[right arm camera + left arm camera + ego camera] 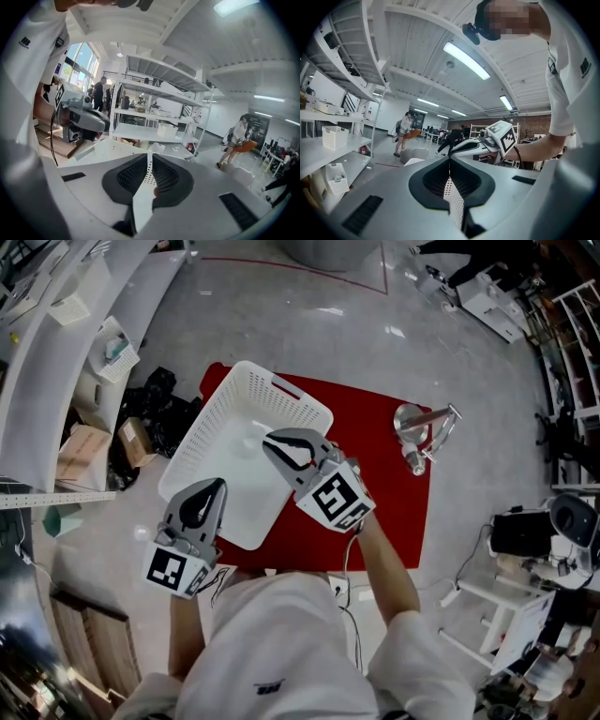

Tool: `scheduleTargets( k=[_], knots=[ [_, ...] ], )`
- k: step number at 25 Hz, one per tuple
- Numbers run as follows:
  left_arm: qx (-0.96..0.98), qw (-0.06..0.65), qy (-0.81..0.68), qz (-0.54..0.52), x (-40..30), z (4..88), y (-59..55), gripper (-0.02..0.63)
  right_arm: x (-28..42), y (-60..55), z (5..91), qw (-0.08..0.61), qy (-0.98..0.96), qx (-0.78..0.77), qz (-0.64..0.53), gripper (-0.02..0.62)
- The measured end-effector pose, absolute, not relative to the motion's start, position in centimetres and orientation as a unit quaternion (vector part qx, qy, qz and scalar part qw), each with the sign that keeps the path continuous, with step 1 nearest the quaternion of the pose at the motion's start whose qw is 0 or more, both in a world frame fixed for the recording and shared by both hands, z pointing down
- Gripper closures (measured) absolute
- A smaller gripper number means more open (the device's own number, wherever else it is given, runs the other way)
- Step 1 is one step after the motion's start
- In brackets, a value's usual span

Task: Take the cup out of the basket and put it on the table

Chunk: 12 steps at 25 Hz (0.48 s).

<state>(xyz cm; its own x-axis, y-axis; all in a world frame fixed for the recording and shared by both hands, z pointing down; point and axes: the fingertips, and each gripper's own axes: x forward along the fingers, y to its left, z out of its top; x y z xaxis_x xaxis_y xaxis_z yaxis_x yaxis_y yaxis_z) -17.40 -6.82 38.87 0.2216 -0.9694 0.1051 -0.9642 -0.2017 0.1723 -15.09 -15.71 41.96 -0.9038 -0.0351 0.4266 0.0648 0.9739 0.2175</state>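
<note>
I hold a white perforated basket (234, 413) between both grippers, tilted over the left end of the red mat (375, 474). My left gripper (217, 486) is shut on its near wall, and the holed wall (457, 201) shows between the jaws in the left gripper view. At the basket's right side, my right gripper (270, 440) is shut on another wall, whose white strip (143, 206) runs between its jaws. A shiny metal cup (411, 423) lies on its side on the mat's right part, apart from the basket and both grippers.
White shelving (56, 362) runs along the left, with cardboard boxes (84, 451) and black bags (159, 404) below it. A white stand (497, 601) and dark equipment (525, 531) stand at the right. Several people are in the distance (404, 129).
</note>
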Motion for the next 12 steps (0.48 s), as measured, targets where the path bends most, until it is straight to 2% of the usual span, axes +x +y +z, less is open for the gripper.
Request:
scheduleTargets(
  k=[8,12],
  knots=[
    [0.774,0.102,-0.625,-0.013,-17.6,38.9,-6.8,0.595,-17.9,-17.5,45.2,0.284,-0.94,-0.073,-0.171,0.557],
    [0.774,0.102,-0.625,-0.014,-17.7,39.1,-6.9,0.595,-19.0,-17.2,47.5,0.323,-0.916,-0.117,-0.206,0.515]
  ],
)
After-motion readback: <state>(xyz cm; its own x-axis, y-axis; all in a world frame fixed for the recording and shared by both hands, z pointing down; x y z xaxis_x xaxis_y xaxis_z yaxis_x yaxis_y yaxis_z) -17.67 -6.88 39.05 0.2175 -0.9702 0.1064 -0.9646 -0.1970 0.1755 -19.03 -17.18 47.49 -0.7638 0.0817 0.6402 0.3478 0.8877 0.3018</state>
